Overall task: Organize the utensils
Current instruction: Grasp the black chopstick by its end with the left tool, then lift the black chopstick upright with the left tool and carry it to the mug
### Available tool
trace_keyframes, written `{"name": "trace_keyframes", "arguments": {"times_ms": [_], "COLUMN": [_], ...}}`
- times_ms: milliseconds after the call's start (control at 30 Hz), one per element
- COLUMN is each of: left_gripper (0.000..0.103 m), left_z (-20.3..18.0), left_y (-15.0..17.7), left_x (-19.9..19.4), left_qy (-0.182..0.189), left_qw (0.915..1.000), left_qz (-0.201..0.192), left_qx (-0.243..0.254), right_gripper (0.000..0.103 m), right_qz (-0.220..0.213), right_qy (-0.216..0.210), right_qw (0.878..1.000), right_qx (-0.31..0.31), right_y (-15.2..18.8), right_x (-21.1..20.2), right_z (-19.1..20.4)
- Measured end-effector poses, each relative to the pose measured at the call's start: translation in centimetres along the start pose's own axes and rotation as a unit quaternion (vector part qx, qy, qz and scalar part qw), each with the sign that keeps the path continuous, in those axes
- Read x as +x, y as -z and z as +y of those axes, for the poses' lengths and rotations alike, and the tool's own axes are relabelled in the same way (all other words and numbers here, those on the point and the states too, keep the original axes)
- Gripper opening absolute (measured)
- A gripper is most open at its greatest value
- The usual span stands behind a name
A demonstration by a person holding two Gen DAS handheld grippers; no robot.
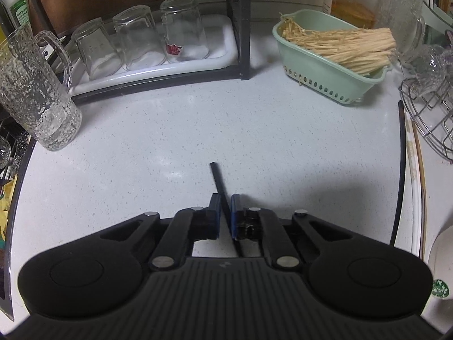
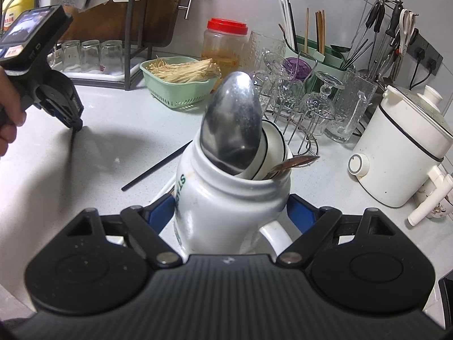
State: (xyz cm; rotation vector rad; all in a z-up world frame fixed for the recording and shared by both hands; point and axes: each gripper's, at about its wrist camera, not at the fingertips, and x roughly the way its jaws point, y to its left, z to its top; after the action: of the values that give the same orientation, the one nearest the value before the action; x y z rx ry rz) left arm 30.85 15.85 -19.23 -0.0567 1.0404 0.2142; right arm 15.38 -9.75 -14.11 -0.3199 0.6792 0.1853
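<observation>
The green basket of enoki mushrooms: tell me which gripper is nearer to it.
Left, probably. The left gripper, pinching a black chopstick, hangs over the counter left of the green basket. The right gripper, around the white mug, sits further back.

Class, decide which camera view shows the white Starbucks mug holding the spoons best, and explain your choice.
The right wrist view. The white mug sits centred between the right gripper fingers, showing its mouth, handle, green lettering and the large metal spoon inside. The left wrist view catches only a sliver of it at the right edge, with the green logo.
</observation>
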Motion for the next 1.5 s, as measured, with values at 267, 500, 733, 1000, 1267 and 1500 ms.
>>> {"name": "trace_keyframes", "arguments": {"times_ms": [267, 500, 733, 1000, 1267, 1500], "left_gripper": [0.005, 0.005, 0.005, 0.005, 0.005, 0.005], "left_z": [-0.7, -2.2, -4.9, -7.9, -9.1, -9.9], "left_y": [1.9, 3.0, 3.2, 3.4, 3.7, 4.1], "left_x": [-1.6, -4.9, -10.2, -15.8, -19.1, -21.0], "left_qy": [0.017, 0.042, 0.105, 0.16, 0.204, 0.23], "left_qw": [0.9996, 0.9985, 0.992, 0.9791, 0.9664, 0.9584], "left_qz": [0.015, 0.005, -0.034, -0.081, -0.106, -0.122], "left_qx": [0.019, 0.034, 0.062, 0.096, 0.115, 0.116], "right_gripper": [0.088, 0.089, 0.089, 0.089, 0.089, 0.089], "right_qz": [0.002, 0.0, -0.004, -0.008, -0.011, -0.01], "right_qy": [-0.002, -0.005, -0.005, -0.002, 0.003, 0.005], "right_qw": [1.0, 1.0, 1.0, 1.0, 1.0, 1.0], "right_qx": [-0.004, -0.012, -0.026, -0.022, -0.018, -0.019], "right_y": [0.0, 0.0, 0.3, 0.4, 0.5, 0.4], "right_x": [0.0, -0.1, -0.1, 0.0, -0.1, 0.0], "right_z": [0.0, 0.0, 0.1, 0.1, 0.3, 0.4]}}
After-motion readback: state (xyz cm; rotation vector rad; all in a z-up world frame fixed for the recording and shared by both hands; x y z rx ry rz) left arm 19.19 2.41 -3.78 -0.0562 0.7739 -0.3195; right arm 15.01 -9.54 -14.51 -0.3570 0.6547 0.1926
